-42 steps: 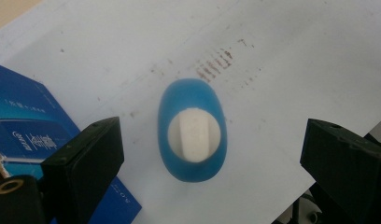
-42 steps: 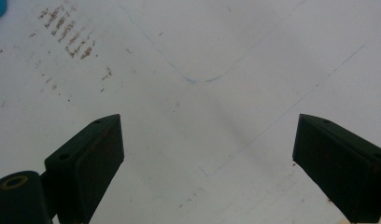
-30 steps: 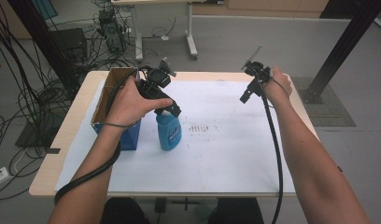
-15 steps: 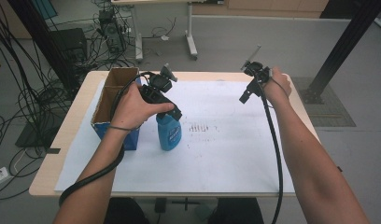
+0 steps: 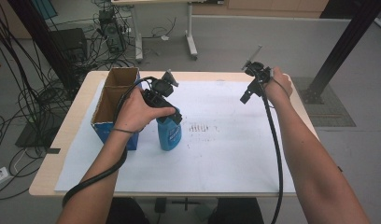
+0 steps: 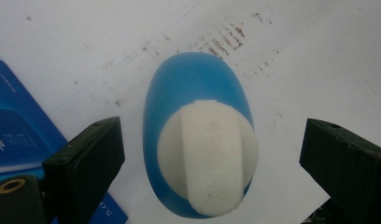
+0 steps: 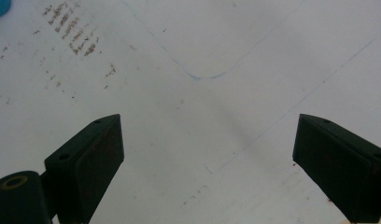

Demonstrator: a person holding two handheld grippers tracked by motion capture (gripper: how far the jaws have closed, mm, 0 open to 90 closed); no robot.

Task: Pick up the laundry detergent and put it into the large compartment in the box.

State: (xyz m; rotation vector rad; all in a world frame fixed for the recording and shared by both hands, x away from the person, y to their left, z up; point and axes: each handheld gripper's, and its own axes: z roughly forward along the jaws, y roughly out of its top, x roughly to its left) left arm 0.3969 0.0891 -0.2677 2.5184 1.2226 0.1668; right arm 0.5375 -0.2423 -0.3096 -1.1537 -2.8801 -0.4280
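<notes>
A person at a paper-covered table (image 5: 235, 158) held a gripper in each hand above a blue bottle (image 5: 169, 133).

The table stood on a grey floor with tangled cables (image 5: 34, 93) left of it. The bottle stood upright on the paper, just right of an open cardboard box (image 5: 115, 100). The left gripper (image 6: 209, 158) hung over the bottle, jaws wide apart either side of its white cap (image 6: 208, 156), touching nothing. The right gripper (image 7: 209, 158), well right of the bottle, was wide open and empty over stained paper.
</notes>
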